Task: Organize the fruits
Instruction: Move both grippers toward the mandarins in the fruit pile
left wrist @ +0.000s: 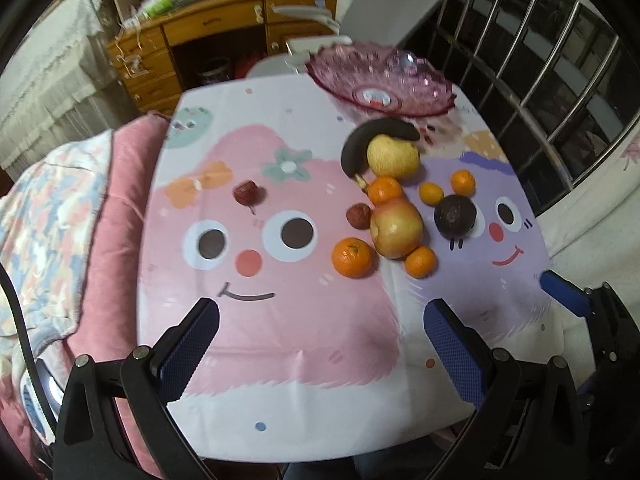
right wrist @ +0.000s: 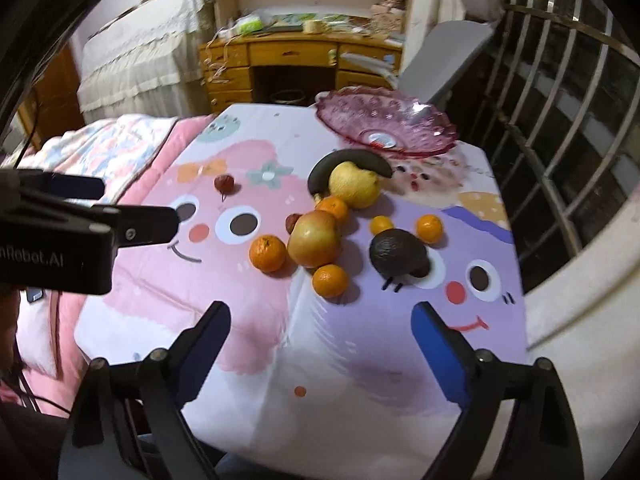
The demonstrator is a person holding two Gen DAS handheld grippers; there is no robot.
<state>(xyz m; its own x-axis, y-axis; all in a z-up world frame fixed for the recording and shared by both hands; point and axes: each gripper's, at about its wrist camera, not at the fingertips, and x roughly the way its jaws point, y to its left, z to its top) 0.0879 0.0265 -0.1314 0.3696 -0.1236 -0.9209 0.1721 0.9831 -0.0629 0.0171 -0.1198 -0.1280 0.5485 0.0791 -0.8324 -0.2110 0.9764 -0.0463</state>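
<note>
nothing is sorted yet, as far as i can judge: the pink scalloped glass fruit bowl (left wrist: 382,80) at the far end of the table holds no fruit, only a round label showing at its centre, and every piece lies loose on the cartoon-printed pink and purple tablecloth (left wrist: 280,320). my left gripper (left wrist: 320,344) hangs above the near edge of the table with its blue-padded fingers spread wide and nothing between them, and my right gripper (right wrist: 320,348) is the same, wide apart and holding nothing. the fruit sits in a loose cluster in front of the bowl. a blackened, overripe banana (left wrist: 360,140) curls around a pale yellow pear (left wrist: 393,156), the two touching. below them a small orange mandarin (left wrist: 384,190) presses against a yellow-red apple (left wrist: 396,228), with a larger mandarin (left wrist: 352,258) just beside the apple on its left and another small one (left wrist: 420,262) at its lower right. a small wrinkled dark red fruit (left wrist: 358,216) rests against the apple's left side, and a second one with a stem (left wrist: 248,194) lies well apart on the pink face. to the right, a dark, rough-skinned avocado (left wrist: 455,216) sits near two more small mandarins (left wrist: 431,194) (left wrist: 463,182). so all the fruit is left to move, and the bowl looks to be the likely place for it.
</note>
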